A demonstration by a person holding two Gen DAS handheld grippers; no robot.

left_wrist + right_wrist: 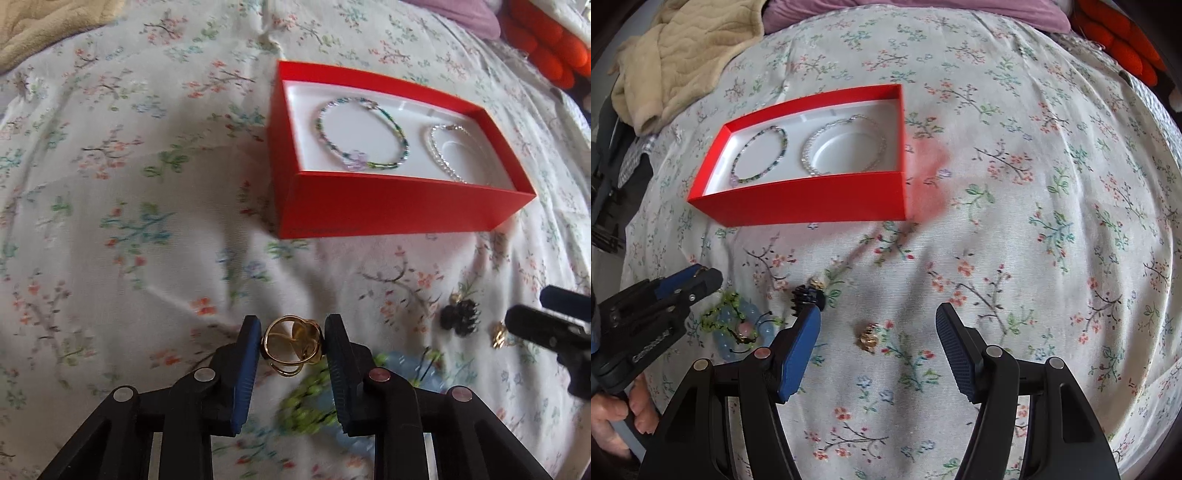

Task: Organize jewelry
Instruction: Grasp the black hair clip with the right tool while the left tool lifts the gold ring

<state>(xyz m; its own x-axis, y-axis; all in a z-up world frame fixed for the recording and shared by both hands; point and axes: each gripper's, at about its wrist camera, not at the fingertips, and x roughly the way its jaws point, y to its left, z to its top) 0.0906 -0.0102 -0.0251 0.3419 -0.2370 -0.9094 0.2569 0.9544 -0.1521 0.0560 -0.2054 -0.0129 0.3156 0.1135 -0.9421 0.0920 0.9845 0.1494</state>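
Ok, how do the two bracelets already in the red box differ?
The left bracelet has small green, blue and clear beads with a lilac flower; the right bracelet is all pale, pearly beads. The left one lies on flat lining; the right one rings a round recess. Both lie flat inside the red box.

red box (812, 206) ahead, bare sheet (1015, 240) right

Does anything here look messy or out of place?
Somewhat: two bracelets lie neatly in the red box, but a black earring, a small gold piece and a green-and-blue bracelet heap lie loose on the bedspread.
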